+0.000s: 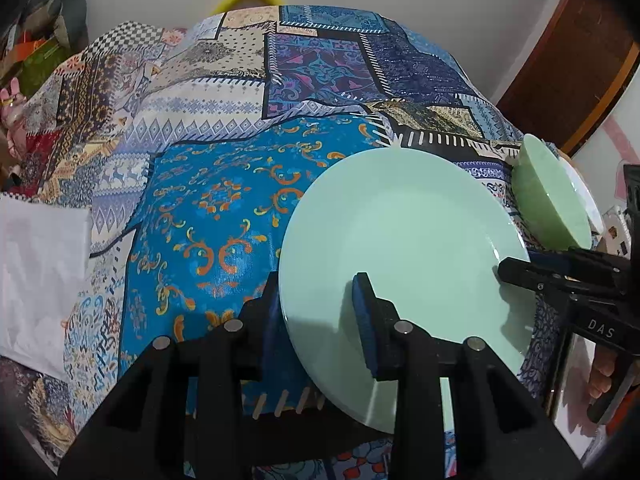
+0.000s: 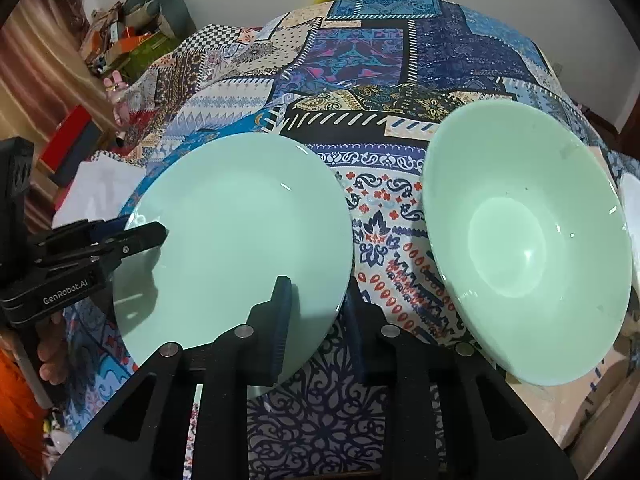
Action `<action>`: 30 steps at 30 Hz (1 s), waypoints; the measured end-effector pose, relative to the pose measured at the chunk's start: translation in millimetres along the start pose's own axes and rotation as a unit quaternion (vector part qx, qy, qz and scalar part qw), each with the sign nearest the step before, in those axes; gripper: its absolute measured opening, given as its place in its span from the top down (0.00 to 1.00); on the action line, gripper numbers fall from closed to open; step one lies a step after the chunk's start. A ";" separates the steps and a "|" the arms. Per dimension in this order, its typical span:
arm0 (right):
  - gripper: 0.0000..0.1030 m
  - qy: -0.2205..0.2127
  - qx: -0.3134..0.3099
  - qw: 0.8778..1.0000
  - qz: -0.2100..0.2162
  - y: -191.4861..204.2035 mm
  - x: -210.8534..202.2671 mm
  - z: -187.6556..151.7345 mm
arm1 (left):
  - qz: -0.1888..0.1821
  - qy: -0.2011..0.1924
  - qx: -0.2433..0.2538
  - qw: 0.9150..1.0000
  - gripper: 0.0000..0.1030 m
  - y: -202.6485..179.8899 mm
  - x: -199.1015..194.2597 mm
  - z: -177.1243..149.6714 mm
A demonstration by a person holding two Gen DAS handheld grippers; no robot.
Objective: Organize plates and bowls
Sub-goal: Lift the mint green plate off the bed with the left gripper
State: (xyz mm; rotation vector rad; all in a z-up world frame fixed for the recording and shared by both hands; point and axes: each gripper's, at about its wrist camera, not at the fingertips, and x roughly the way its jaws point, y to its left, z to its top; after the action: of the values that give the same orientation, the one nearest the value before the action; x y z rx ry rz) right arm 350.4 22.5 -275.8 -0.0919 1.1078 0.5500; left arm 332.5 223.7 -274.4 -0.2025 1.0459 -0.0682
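Note:
A mint-green plate (image 1: 404, 248) is held above the patterned tablecloth (image 1: 208, 200). My left gripper (image 1: 320, 320) is shut on the plate's near left rim, one pad on top and one under it. My right gripper (image 2: 316, 320) is shut on the same plate (image 2: 236, 240) at its near right rim. Each gripper shows in the other's view, clamped on the rim: the right gripper (image 1: 516, 274) and the left gripper (image 2: 144, 232). A mint-green bowl (image 2: 528, 248) sits on the cloth to the plate's right; it also shows in the left wrist view (image 1: 548, 196).
A white cloth or paper (image 1: 40, 276) lies at the table's left edge. Boxes and clutter (image 2: 120, 40) stand beyond the table's far left. A brown wooden door frame (image 1: 568, 68) is at the far right. Something white (image 2: 632, 200) lies past the bowl.

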 end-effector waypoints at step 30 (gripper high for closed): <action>0.84 -0.039 -0.001 0.999 0.030 11.4 -61.1 -42.9 | 0.002 -0.016 -0.028 0.999 0.78 -31.4 -79.4 -50.2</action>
State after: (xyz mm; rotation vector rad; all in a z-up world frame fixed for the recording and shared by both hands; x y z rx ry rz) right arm 289.7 -5.1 -240.1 -0.0378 1.0361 0.6035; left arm 250.5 198.3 -224.8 -0.2514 1.0176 -0.0311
